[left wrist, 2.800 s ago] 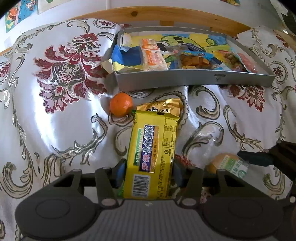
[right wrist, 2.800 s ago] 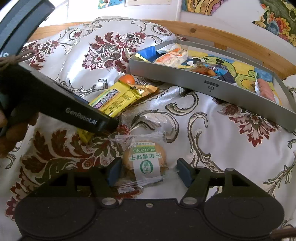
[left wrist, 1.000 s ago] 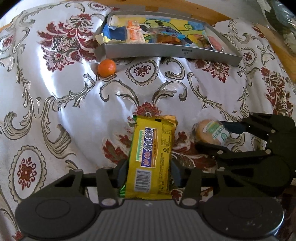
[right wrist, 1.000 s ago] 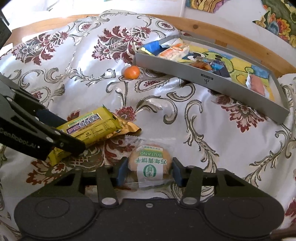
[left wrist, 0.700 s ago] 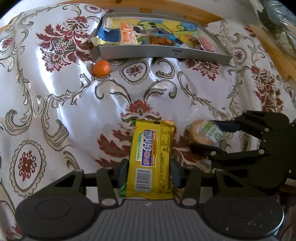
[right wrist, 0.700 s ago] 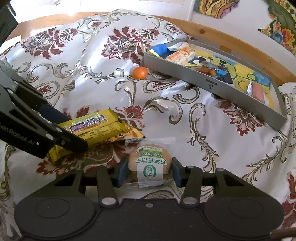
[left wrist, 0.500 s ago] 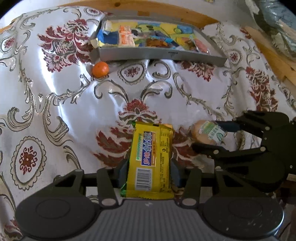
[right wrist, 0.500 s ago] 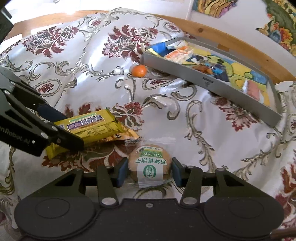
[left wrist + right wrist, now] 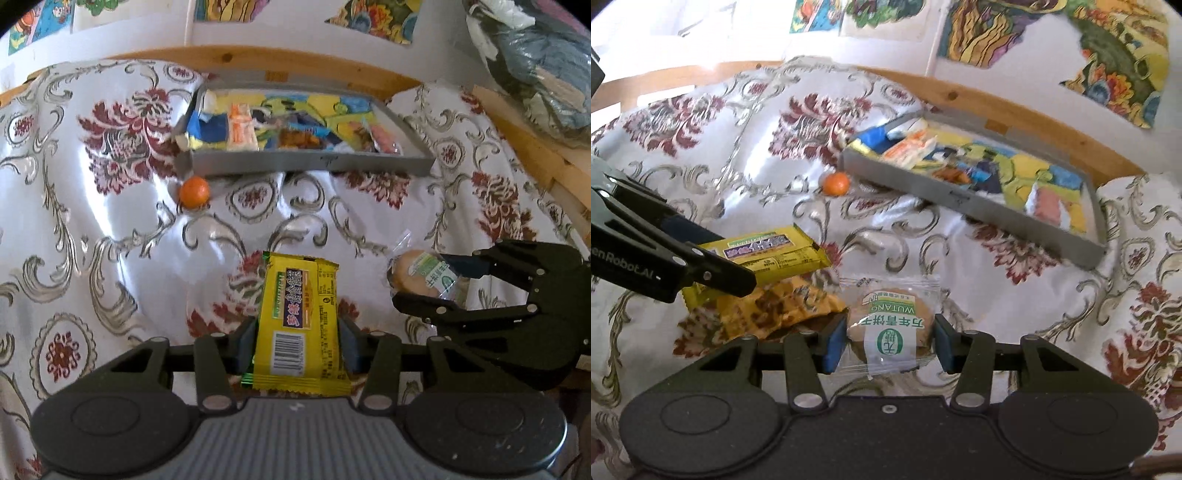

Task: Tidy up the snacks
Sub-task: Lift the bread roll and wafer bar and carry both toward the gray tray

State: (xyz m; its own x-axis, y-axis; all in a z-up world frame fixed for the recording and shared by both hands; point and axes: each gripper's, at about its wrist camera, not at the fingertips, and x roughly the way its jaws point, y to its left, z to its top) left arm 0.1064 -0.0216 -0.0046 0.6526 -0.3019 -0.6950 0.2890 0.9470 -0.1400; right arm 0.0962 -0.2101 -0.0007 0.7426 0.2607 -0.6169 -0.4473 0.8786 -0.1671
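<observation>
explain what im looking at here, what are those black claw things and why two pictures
They are two hand-held grippers, each with a camera looking along its fingers, hence two views. The left gripper is shut on a yellow wrapped snack bar. The right gripper is shut on a round biscuit in clear wrap. On the floral tablecloth ahead lie a small orange fruit, a crinkled gold wrapper and a grey tray of snacks.
</observation>
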